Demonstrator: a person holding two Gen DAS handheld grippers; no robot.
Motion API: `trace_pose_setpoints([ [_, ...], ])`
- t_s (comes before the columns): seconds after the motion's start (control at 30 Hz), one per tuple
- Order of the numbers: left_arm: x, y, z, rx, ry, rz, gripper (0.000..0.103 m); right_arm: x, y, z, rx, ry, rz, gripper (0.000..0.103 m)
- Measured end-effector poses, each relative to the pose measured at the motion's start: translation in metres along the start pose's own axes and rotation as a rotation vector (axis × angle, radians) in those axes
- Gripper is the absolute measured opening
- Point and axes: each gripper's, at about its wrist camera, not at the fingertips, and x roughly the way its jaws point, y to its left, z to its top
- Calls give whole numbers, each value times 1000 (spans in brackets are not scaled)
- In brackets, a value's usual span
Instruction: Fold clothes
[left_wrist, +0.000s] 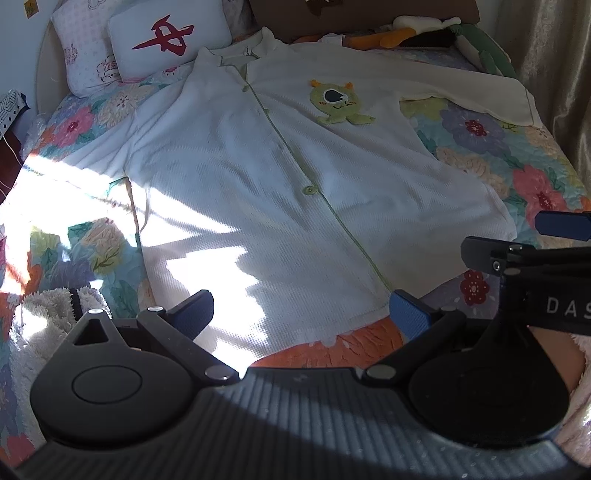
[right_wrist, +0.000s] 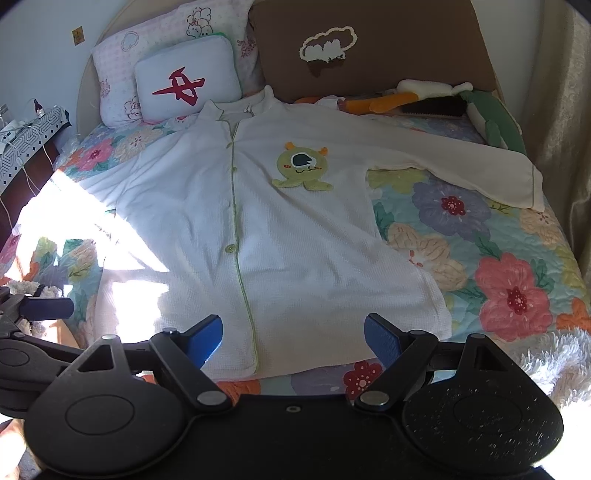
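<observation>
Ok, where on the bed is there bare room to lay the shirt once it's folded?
Bare floral quilt lies right of the white shirt, below its outstretched sleeve. A narrower sunlit strip runs along the shirt's left side. The head end is crowded: pillows, brown cushion and plush toys.

Waffle-textured cloth pyjama top (right_wrist: 295, 229) on a quilted cloth bedspread (right_wrist: 480, 236).

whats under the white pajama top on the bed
The white pajama top lies flat on a floral quilt, which shows around its edges. Whatever is beneath the middle of the top is covered.
</observation>
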Motion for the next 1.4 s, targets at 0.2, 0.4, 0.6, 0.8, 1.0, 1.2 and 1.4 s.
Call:
trace_pose_setpoints([
  [0.2,0,0,-2,5,4,-6,103,2,-6,-2,-3,11,-11,87],
  [0.4,1,0,0,10,9,-9,103,1,0,0,-6,14,-13,87],
  [0.6,2,0,-2,15,12,-8,103,2,0,0,-10,12,-3,87],
  [0.8,2,-1,-2,18,15,-5,103,2,0,-1,-13,9,-3,87],
  [1.0,1,-2,-1,19,20,-4,103,4,0,-1,-20,8,0,87],
  [1.2,3,-2,0,30,28,3,103,8,-3,-2,-2,14,8,87],
  [1.4,9,-2,3,29,37,7,103,13,-5,-1,6,28,10,87],
])
